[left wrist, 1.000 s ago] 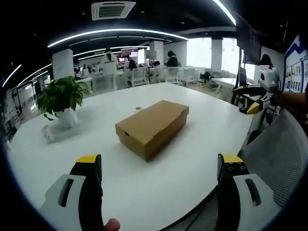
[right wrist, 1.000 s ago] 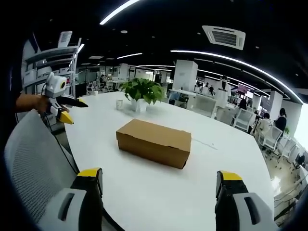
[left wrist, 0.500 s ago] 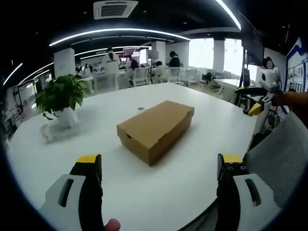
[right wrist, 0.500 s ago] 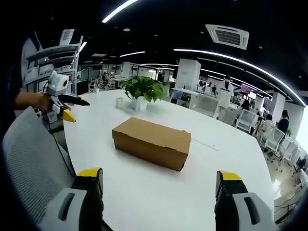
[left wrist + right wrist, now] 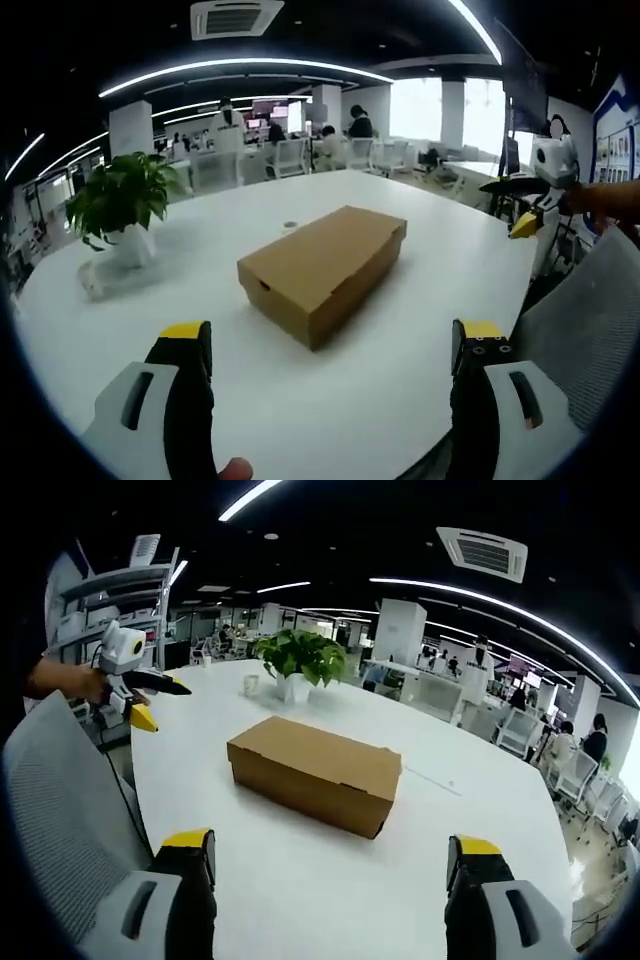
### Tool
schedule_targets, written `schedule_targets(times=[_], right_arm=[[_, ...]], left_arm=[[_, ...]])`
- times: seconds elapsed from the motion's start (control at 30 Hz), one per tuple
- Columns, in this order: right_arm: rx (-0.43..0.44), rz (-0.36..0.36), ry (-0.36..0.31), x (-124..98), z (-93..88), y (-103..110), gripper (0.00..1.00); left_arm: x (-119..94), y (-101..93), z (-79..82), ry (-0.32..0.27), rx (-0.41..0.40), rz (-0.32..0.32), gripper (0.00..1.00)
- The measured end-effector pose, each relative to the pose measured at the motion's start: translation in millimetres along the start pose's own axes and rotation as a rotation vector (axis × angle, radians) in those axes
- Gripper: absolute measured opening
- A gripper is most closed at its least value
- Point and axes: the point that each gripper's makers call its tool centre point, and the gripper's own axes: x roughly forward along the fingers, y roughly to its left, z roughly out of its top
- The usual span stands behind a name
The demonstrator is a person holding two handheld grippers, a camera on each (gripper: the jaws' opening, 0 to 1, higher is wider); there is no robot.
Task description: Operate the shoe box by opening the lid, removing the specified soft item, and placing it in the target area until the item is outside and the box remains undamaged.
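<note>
A closed brown cardboard shoe box [image 5: 322,267] lies on the white table [image 5: 400,340], lid down. In the right gripper view the same shoe box [image 5: 314,771] sits mid-table. My left gripper [image 5: 330,345] is open, its yellow-tipped jaws wide apart, short of the box and above the table's near edge. My right gripper [image 5: 328,853] is open too, also short of the box. The left gripper [image 5: 140,702] appears at the left of the right gripper view, and the right gripper [image 5: 525,205] at the right of the left gripper view, both held off the table's edge.
A potted green plant [image 5: 122,208] stands on the table beyond the box, also plant [image 5: 298,663]. A grey mesh chair back [image 5: 60,810] is beside the table, also chair [image 5: 585,330]. Desks, chairs and people fill the office behind.
Both cameras have drifted slightly closer to the box, which looks a little larger. The box itself has not moved, and both grippers stay open.
</note>
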Motion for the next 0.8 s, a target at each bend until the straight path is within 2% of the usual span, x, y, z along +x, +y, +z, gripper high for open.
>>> schedule_targets(times=[0.2,0.8], right_arm=[[0.001,0.006,0.001,8,-1.4,-4,0.95],[-0.035,0.039,-0.003,34,-3.5,-19,0.90]], left_arm=[[9,4.9,-2.5,0.008,-0.003,0.003,0.99],[38,1.2,-7.9,0.040,0.025,-0.025,0.96]])
